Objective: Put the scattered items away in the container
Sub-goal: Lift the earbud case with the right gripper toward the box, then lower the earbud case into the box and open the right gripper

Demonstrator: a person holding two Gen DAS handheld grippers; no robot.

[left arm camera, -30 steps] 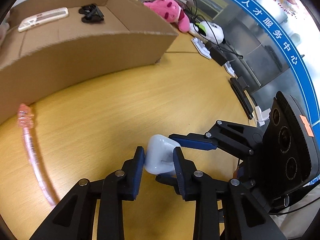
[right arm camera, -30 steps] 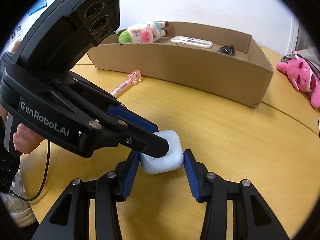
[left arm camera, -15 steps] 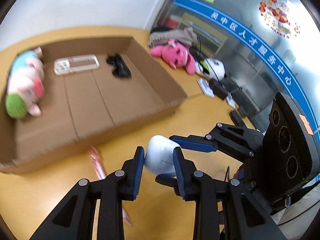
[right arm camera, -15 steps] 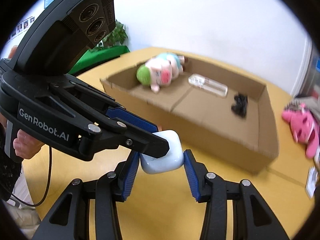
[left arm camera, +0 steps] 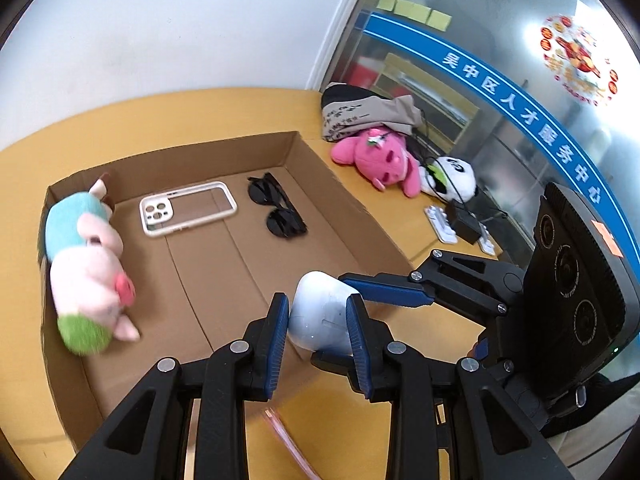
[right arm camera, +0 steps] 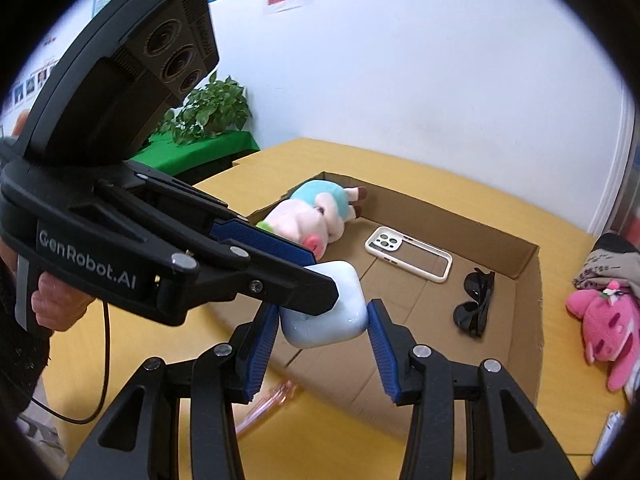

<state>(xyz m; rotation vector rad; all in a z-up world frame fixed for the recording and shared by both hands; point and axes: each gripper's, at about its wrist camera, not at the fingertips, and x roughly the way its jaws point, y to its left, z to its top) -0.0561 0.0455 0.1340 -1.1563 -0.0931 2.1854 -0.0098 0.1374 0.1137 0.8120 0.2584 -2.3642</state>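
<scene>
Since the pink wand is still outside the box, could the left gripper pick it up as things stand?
Probably not yet. The left gripper is shut on the white case, which the right gripper also clamps. The pink wand lies on the table below both, so the jaws must first release the case.

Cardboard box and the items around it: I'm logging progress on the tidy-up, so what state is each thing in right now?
Cardboard box: open-topped, on the table.
White case: in the air at the box's near edge, gripped by both grippers.
Left gripper: shut on the case.
Right gripper: shut on the case.
Plush pig: lying in the box.
Phone case: flat in the box.
Sunglasses: folded, in the box.
Pink stick: outside, on the table.
</scene>
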